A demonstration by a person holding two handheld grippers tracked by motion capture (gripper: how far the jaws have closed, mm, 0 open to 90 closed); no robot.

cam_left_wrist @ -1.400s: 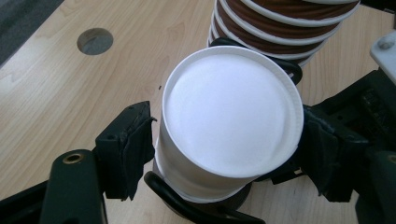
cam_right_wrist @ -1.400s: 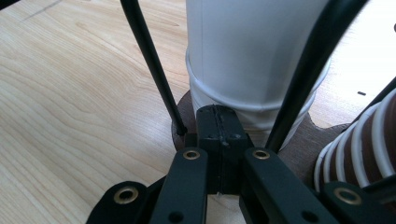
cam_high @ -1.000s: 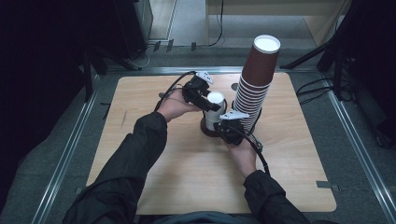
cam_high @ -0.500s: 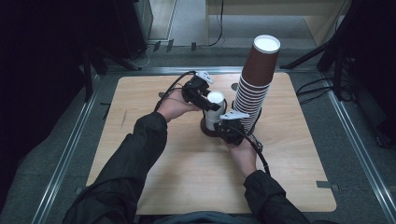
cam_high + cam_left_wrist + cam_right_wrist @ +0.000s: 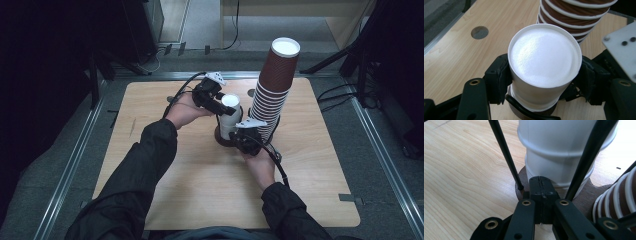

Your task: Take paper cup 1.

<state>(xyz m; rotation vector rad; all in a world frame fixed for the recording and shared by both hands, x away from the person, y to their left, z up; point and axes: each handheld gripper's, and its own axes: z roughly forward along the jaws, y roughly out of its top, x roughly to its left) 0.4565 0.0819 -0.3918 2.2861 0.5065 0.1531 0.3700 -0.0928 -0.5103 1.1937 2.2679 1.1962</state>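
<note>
In the middle of the counter (image 5: 150,200), on a brown disc (image 5: 589,197) beside the tall brown cup stack (image 5: 272,95): an upside-down white cup (image 5: 544,57). Pinches it near the top with the left fingers (image 5: 497,77), likely to lift it off. Keeps the right fingers (image 5: 535,186) pressed together, low by the disc, maybe to steady it.

no readable text, no labels, no brand marks, no numbers on anything
</note>
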